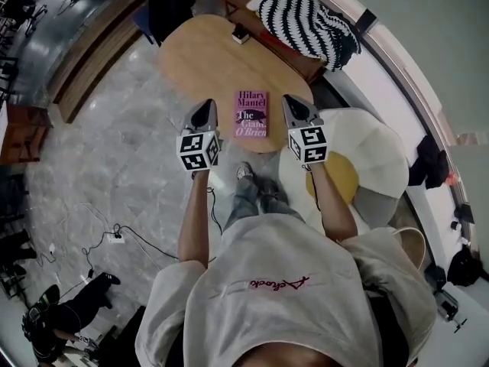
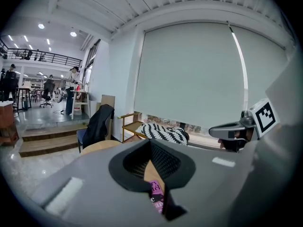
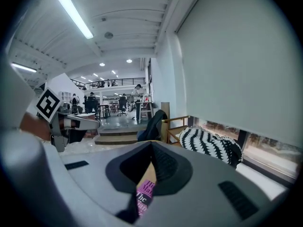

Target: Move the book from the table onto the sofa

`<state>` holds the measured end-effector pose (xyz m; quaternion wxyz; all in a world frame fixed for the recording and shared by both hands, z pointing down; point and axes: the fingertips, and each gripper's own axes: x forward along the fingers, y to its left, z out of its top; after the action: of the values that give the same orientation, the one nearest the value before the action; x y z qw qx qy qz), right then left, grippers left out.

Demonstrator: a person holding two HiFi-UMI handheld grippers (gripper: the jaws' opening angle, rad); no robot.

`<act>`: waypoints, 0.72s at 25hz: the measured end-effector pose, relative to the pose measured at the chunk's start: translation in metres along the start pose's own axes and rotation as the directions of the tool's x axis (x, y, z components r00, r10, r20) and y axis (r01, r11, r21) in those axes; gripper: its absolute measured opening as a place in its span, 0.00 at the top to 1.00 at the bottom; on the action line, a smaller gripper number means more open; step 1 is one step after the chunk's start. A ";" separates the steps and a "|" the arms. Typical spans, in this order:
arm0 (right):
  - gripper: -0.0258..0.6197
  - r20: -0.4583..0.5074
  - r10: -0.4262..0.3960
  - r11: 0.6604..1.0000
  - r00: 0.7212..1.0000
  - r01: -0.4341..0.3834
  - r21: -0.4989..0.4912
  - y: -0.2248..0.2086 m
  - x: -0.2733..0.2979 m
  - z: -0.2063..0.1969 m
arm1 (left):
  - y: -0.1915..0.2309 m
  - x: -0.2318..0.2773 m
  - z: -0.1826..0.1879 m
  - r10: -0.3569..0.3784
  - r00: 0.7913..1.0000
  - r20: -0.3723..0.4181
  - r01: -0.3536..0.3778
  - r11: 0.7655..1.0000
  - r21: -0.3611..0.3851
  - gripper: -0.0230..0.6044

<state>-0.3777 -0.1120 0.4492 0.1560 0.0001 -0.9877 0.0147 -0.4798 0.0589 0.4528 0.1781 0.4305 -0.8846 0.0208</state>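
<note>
The left claw and right claw are both shut tight, gripping nothing. Between them, as seen from above, the pink paperback book lies flat at the near end of the oval wooden worktop. Beyond it sits a black-and-white striped throw.

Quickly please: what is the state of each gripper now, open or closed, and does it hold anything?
Left gripper: closed, holding nothing.
Right gripper: closed, holding nothing.
</note>
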 end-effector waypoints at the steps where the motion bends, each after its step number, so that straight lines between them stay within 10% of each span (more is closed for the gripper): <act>1: 0.95 -0.009 -0.002 1.000 1.000 0.002 0.004 0.000 0.004 -0.004 | 0.002 0.004 -0.004 -0.005 1.000 -0.011 0.005 1.000 0.001 0.95; 18: 0.95 -0.180 -0.019 0.996 0.984 0.034 0.082 0.006 0.062 -0.108 | 0.035 0.058 -0.107 -0.077 0.980 -0.185 0.066 0.996 -0.066 0.95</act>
<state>-0.4031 -0.1031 0.5710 0.2441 0.0184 -0.9680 0.0545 -0.5078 0.0568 0.5762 0.2742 0.4526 -0.8480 0.0284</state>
